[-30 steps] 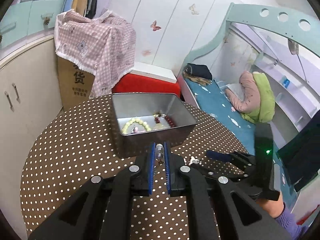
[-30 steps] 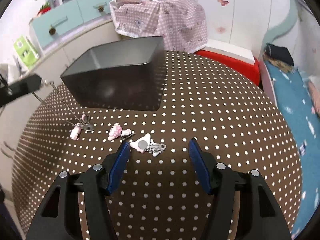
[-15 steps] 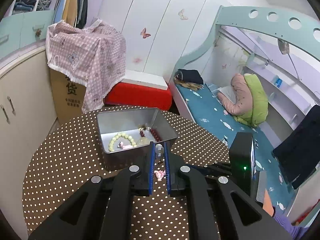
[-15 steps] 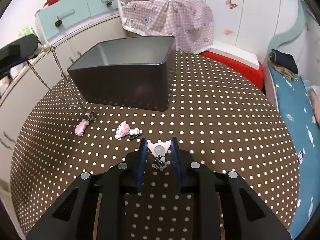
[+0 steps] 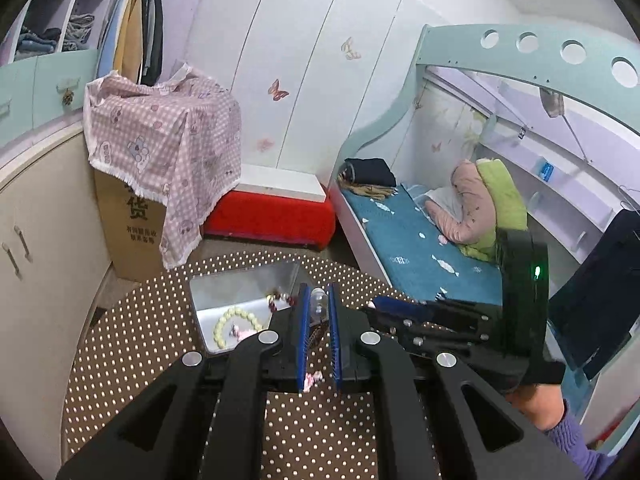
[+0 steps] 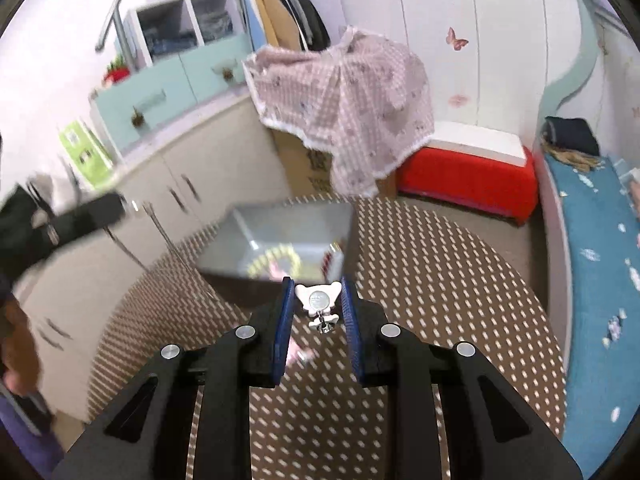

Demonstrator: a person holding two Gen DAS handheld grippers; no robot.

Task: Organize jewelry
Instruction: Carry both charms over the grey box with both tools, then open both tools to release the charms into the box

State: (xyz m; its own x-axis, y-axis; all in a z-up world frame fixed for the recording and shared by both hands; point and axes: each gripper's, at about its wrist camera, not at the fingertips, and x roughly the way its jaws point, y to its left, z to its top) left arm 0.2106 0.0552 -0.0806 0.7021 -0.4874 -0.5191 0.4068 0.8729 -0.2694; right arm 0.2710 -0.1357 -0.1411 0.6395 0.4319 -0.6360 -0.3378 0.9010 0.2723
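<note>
A grey metal tin (image 5: 240,292) sits on the round polka-dot table (image 5: 132,356); it holds a pale bead bracelet (image 5: 230,322) and a dark red bead string (image 5: 278,300). My left gripper (image 5: 319,308) is shut on a necklace clasp (image 5: 319,300), high above the table; its chain (image 6: 164,236) hangs down. My right gripper (image 6: 316,300) is shut on a white charm (image 6: 318,300), raised just short of the tin (image 6: 280,236). A pink charm (image 6: 298,352) lies on the table below; one also shows between my left fingers (image 5: 313,378).
A cabinet (image 5: 44,216) stands left of the table. A cardboard box under a pink checked cloth (image 5: 164,140) and a red bench (image 5: 272,212) stand beyond it. A bed (image 5: 420,248) runs along the right.
Both grippers have risen well above the table. The left lifted the necklace chain off the surface. The right closed on the white charm and picked it up toward the tin.
</note>
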